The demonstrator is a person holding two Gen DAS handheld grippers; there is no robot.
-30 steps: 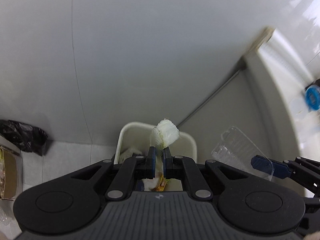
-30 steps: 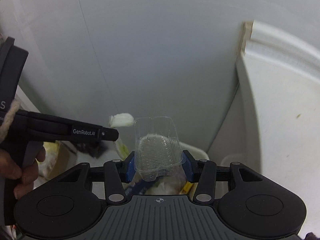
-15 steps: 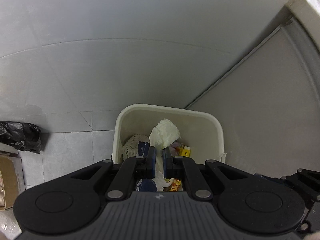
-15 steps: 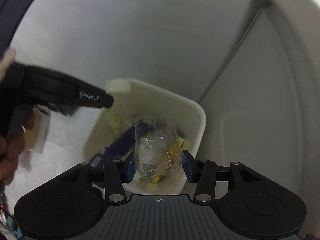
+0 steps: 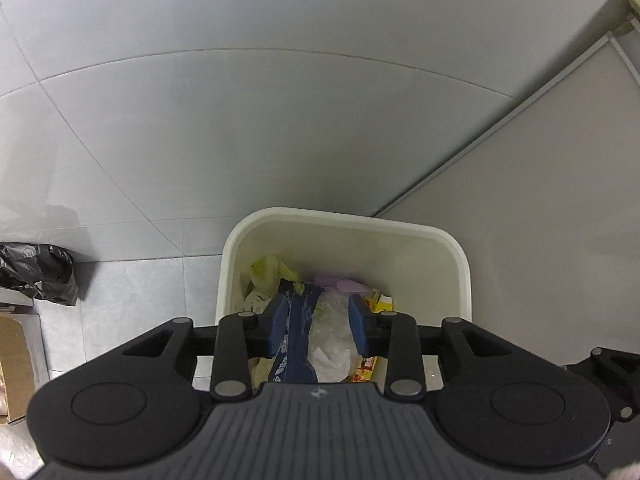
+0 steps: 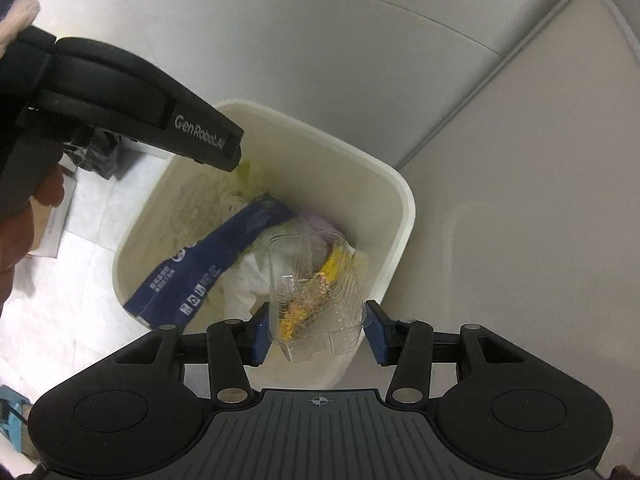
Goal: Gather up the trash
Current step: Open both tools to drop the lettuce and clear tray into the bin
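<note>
1. The crumpled white paper wad that the left gripper (image 5: 317,330) pinched a second ago is gone from its pads; the jaws are opening with nothing between them, and the wad can no longer be told apart from the litter below, where it has most likely dropped.
2. That piece counts as collected. The clear ribbed plastic tray (image 6: 316,300) is the one left: the right gripper (image 6: 318,334) clamps it, now lowered over the cream rounded-rectangle plastic bin (image 6: 404,200).
3. The tray is thin, glossy and see-through, so it will probably flex.
4. Inside the bin lie soft white tissue, a dark blue printed wrapper (image 6: 208,264) and yellow scraps.
5. A crinkled black plastic bag (image 5: 38,272) sits on the pale tiled floor (image 5: 132,292) nearby.
</note>
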